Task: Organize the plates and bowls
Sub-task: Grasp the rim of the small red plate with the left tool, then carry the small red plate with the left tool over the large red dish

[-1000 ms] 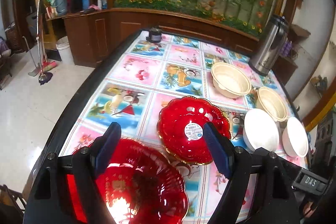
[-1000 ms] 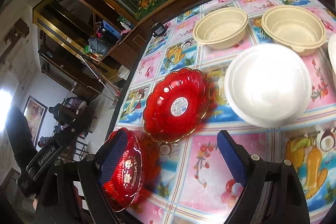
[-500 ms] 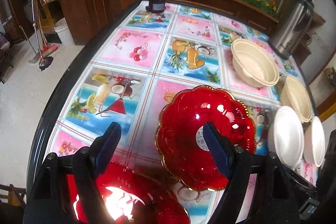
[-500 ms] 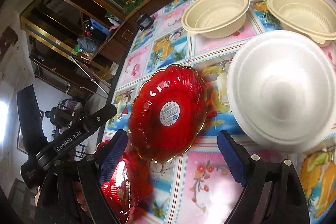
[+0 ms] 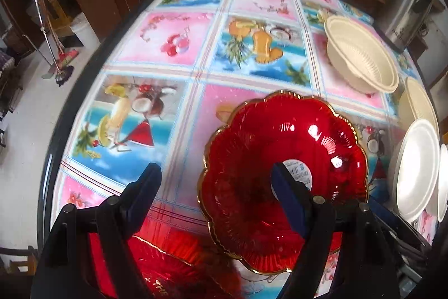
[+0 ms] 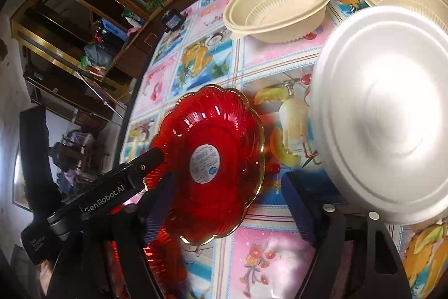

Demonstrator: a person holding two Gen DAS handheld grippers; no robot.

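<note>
Left wrist view shows us our left gripper straddling the near-left rim of the red plate on the bench, jaws apart, nothing clamped, right jaws closing just beside.

Left gripper jaws apart above red plate

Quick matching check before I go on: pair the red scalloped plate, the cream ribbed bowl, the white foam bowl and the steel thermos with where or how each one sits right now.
Things:
1. red scalloped plate
2. cream ribbed bowl
3. white foam bowl
4. steel thermos

Places or states:
A. upside down on the table
B. upright at the far edge of the table
C. round paper sticker at its centre
D. open side up, empty

Pairs: 1-C, 2-D, 3-A, 4-B
</note>
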